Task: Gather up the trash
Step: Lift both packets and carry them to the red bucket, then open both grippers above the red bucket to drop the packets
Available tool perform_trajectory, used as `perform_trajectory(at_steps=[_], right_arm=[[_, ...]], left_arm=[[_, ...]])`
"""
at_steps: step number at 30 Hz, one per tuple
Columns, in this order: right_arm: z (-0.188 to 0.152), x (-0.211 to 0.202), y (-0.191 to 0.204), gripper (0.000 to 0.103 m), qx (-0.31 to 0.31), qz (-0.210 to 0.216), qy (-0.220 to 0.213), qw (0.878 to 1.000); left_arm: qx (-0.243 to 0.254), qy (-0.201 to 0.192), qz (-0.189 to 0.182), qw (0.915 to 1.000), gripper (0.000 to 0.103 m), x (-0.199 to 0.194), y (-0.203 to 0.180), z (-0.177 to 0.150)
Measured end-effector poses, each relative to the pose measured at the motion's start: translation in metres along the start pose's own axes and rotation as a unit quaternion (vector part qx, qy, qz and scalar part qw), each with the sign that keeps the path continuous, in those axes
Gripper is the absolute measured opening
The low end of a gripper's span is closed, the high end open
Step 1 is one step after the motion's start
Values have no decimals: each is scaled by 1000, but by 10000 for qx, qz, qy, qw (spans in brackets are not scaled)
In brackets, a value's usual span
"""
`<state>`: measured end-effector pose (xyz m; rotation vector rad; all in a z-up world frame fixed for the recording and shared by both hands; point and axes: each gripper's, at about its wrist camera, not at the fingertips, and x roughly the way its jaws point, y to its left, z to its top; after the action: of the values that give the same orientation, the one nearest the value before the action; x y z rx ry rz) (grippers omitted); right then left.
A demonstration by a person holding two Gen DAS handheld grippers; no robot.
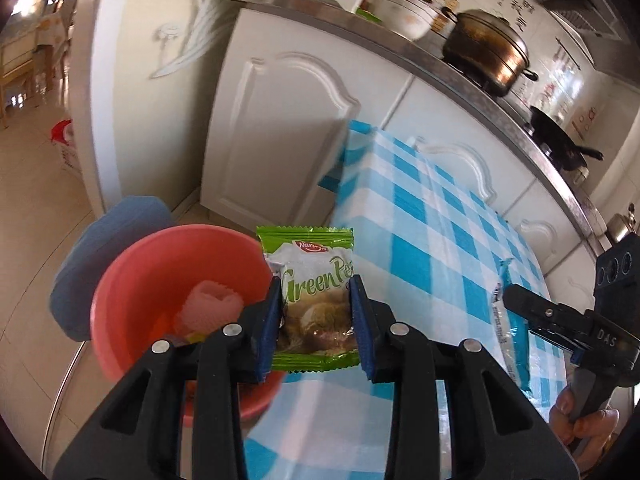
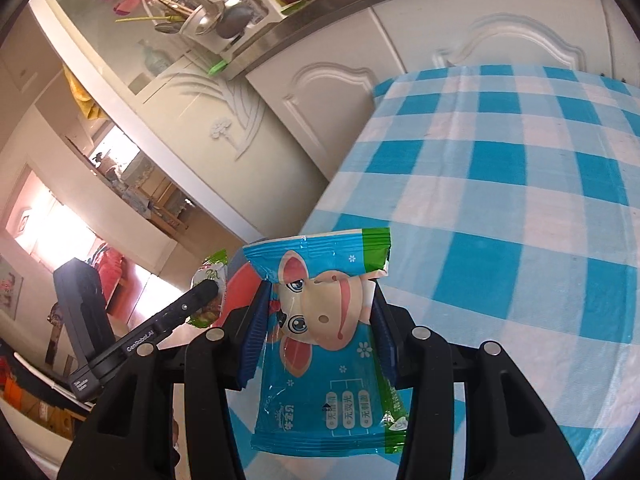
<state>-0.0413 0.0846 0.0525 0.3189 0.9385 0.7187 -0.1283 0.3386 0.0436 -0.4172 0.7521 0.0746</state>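
My left gripper (image 1: 316,320) is shut on a green pea snack packet (image 1: 316,300), held upright beside the rim of a pink bucket (image 1: 132,280). The bucket holds a pink crumpled piece (image 1: 212,304) and other scraps. My right gripper (image 2: 318,328) is shut on a blue packet with a cartoon cow (image 2: 324,340), above the left edge of the blue-checked table (image 2: 500,184). In the left wrist view the right gripper (image 1: 516,300) shows at the right with the blue packet (image 1: 508,336). In the right wrist view the left gripper (image 2: 208,292) and the green packet (image 2: 210,280) show at the left.
White kitchen cabinets (image 1: 280,128) stand behind the table. On the counter sit a metal pot (image 1: 488,52), a black pan (image 1: 560,140) and a dish rack (image 2: 224,12). A blue-grey stool (image 1: 108,256) is behind the bucket. A hand (image 1: 580,420) grips the right tool's handle.
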Motion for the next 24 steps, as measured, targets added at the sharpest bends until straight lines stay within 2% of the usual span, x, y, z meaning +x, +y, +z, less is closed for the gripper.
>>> perform_trajectory(at_steps=[4,8,15,18,19,20,21,22,24], right_arm=[[10,26,38,48,-331,200,196,9991],[17,57,77,49,-739,313,387,9960],[15,105,115,49,-1209,281,548,9907],[14,117,122,51,-1280,270,577,9897],[13,119,123,53,-1301,230,564,9896],[12,118,123,61,-1307,191,534,9898],[11,116,121,67,-1302,150,492,9901],[10,113,119,69,-1314,112,436,9903],[9,104,114,77,-1386,-75,258,9900]], left_arm=[[-440,-72,327,9985,35,-6,47,2],[-709,36,407,9966,35,1,75,0],[-898,306,441,9945,35,24,94,-11],[-795,420,549,9944,36,36,94,-15],[-775,457,579,9943,40,39,94,-17],[-786,493,578,9940,44,41,97,-17],[-810,527,549,9938,55,43,98,-19],[-874,544,491,9935,67,43,98,-20],[-822,479,544,9940,81,41,97,-20]])
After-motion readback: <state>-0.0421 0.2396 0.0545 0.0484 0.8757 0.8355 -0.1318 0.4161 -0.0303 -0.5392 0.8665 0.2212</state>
